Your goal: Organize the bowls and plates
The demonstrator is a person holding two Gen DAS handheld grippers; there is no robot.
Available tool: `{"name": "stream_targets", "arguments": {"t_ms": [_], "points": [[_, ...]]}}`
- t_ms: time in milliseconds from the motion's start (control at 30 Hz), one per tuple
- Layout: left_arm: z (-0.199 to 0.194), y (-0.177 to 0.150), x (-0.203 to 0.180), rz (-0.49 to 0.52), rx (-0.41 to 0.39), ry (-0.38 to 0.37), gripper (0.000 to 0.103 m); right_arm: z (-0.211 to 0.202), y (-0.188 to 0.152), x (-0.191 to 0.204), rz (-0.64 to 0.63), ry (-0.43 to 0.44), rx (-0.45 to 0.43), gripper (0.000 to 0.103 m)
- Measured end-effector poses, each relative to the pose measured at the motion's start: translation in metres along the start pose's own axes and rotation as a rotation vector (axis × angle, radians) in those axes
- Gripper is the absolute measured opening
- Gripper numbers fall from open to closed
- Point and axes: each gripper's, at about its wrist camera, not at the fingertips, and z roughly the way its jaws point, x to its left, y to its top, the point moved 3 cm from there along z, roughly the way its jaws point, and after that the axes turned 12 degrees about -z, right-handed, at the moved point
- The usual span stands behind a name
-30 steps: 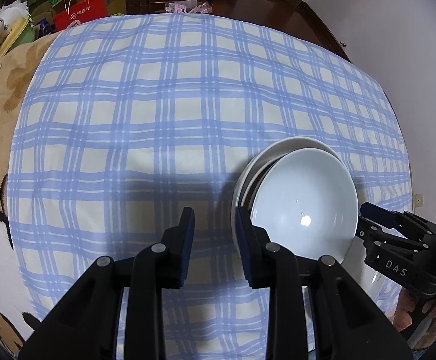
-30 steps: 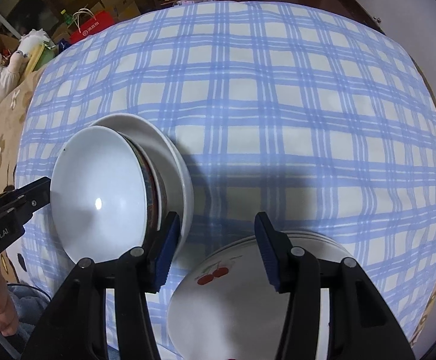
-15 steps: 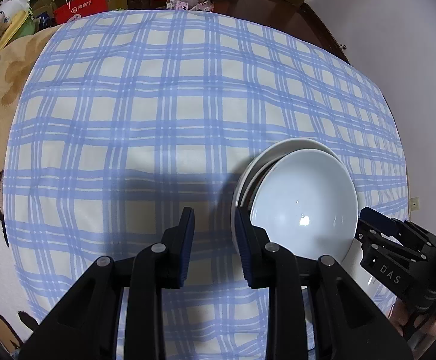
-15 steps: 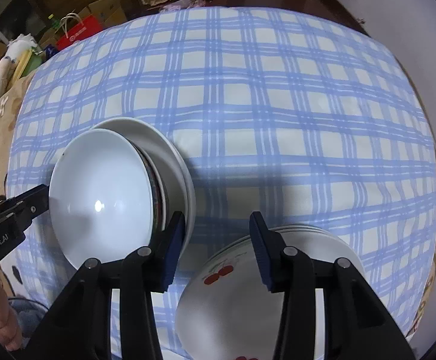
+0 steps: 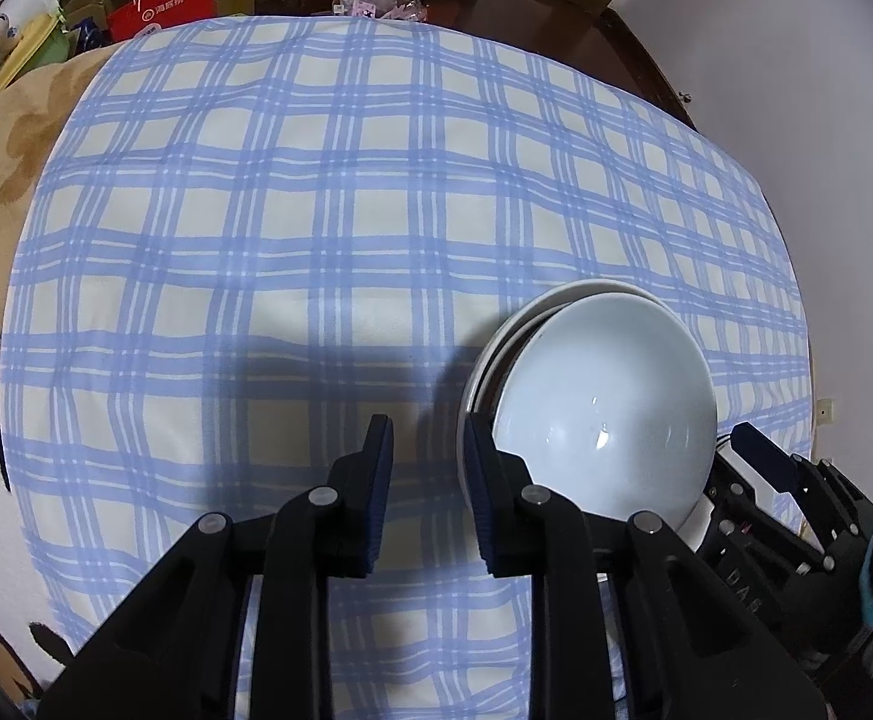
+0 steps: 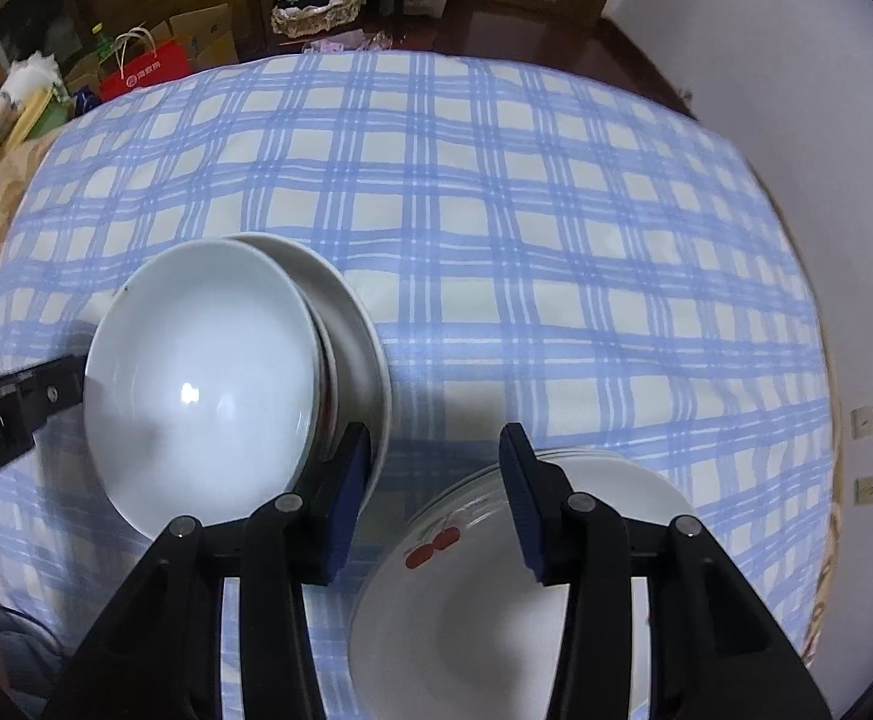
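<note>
Since the earlier frames the right tool (image 6: 433,501) has shifted so that the white bowl (image 6: 202,384) sits higher in the right wrist view, and its jaws have narrowed a little and now stand half apart with nothing between them; the left tool (image 5: 427,495) has barely moved, and its jaws have just been closing to a narrow gap, with only the checked cloth (image 5: 316,210) showing between them. In the left wrist view the white bowl (image 5: 607,414) lies at lower right, nested in a stack of bowls (image 5: 496,354) whose rims show behind it, just beside the left tool's right finger. In the right wrist view the same stack sits at centre left, with the left tool's black body at the left edge beside the bowl's rim. At the bottom centre a plate with a red cherry print (image 6: 466,600) tops a pile of white plates (image 6: 646,480), right under the right tool. The blue and cream cloth covers the surface, and a red paper bag (image 6: 145,69) stands on the floor at upper left
</note>
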Motion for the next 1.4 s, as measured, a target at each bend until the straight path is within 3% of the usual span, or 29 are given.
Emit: {"name": "stream_targets", "arguments": {"t_ms": [167,667,967,1400], "points": [[-0.002,-0.002,0.000,-0.002,0.018,-0.010,0.022,-0.003,-0.006,0.011,-0.021,-0.027,-0.013,0.047],[0.003,-0.006,-0.002,0.027,0.013,0.051,0.022,-0.008,-0.002,0.000,0.017,0.050,-0.004,0.047],[-0.007,-0.004,-0.002,0.017,-0.001,-0.010,0.023,0.001,0.004,-0.011,0.018,0.058,-0.001,0.047],[-0.002,-0.006,-0.010,0.052,-0.003,0.030,0.024,0.001,0.007,-0.012,0.004,0.051,-0.005,0.051]]}}
